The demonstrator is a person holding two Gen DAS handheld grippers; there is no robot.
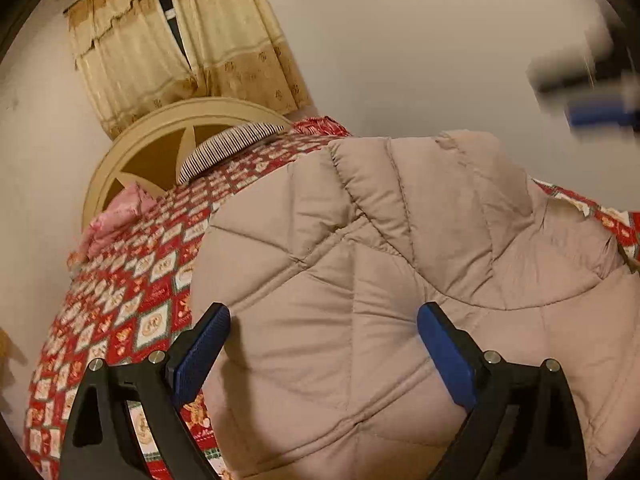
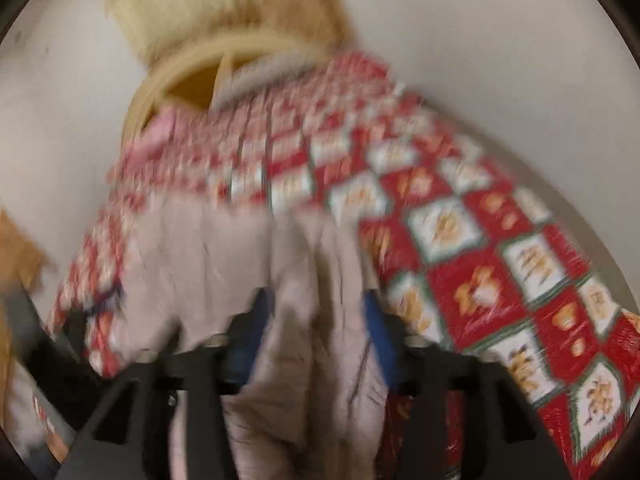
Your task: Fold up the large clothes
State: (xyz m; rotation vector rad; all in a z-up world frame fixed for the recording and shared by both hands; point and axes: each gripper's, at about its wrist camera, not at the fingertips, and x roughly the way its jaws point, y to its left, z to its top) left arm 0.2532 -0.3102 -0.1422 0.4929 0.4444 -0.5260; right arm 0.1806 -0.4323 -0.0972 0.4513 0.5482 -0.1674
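- Left hand-held gripper (image 1: 323, 330) gapes wide, its blue pads straddling the quilted jacket (image 1: 380, 264) bulging just ahead on the bed (image 1: 132, 300);
- Right hand-held gripper (image 2: 316, 320), blurred, pinches a jacket fold (image 2: 316, 280); it is nearer.

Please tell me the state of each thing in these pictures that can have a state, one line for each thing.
Jacket: bunched in a puffy heap on the bed, not folded flat.
Left gripper: open, its fingers on either side of a jacket bulge.
Right gripper: jacket cloth between its fingers; the blur hides whether it is clamped.
Curtains: mostly drawn, a dark gap in the middle.
Bedspread: spread over the bed.
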